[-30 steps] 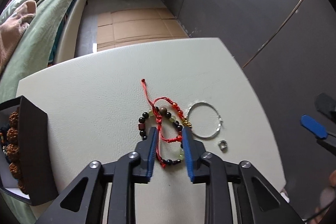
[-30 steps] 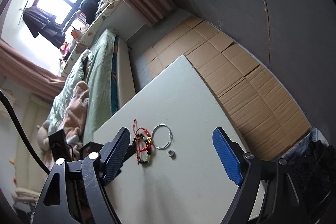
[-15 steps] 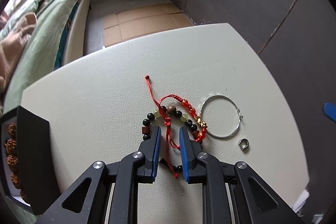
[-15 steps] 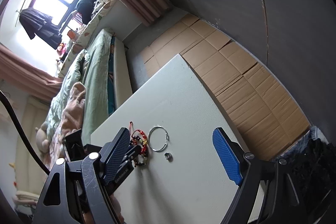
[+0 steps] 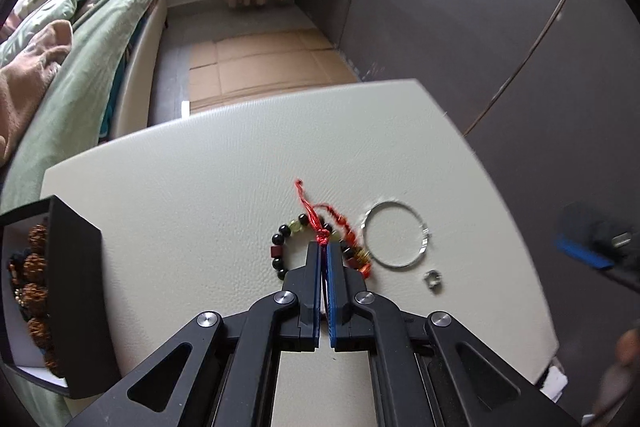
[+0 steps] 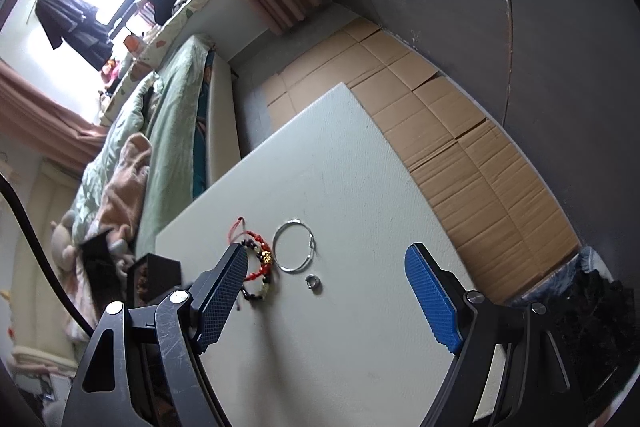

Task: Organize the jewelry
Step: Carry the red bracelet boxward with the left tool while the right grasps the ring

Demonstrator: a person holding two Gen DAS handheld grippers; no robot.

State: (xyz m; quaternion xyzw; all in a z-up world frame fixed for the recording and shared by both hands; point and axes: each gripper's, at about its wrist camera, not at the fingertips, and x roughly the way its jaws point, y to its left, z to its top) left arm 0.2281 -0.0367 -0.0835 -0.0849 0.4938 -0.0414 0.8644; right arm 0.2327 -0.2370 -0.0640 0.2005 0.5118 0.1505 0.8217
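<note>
At the tip of the left claw [image 5: 324, 247], pads pressed together on the red cord [image 5: 320, 233] of the bead bracelet [image 5: 298, 247], knot bunched just ahead of the tips. Bracelet lying flat on the counter [image 5: 200, 207], half its loop hidden under the claw, cord tail trailing away from the tips toward the far edge, so long axis running roughly along the claw's own line. Box [image 5: 74, 303] standing open at the counter's left edge, brown beads already inside; likely goal for the bracelet, a lift and a carry leftward, well apart from the pinch point. Just right of the bracelet, a silver hoop [image 5: 396, 235], and nearer the front a small ring [image 5: 433, 278], both untouched. Right claw [image 6: 324, 301] spread wide and holding nothing, hovering over bare counter with ring and hoop ahead of it, so nearer to those two than the left. Left view alone showing the pinch on the cord; right view alone showing the gold charm [image 6: 267, 257] on the bracelet and the wide gap of its own claw, with the left claw's tip hidden behind its near finger.
</note>
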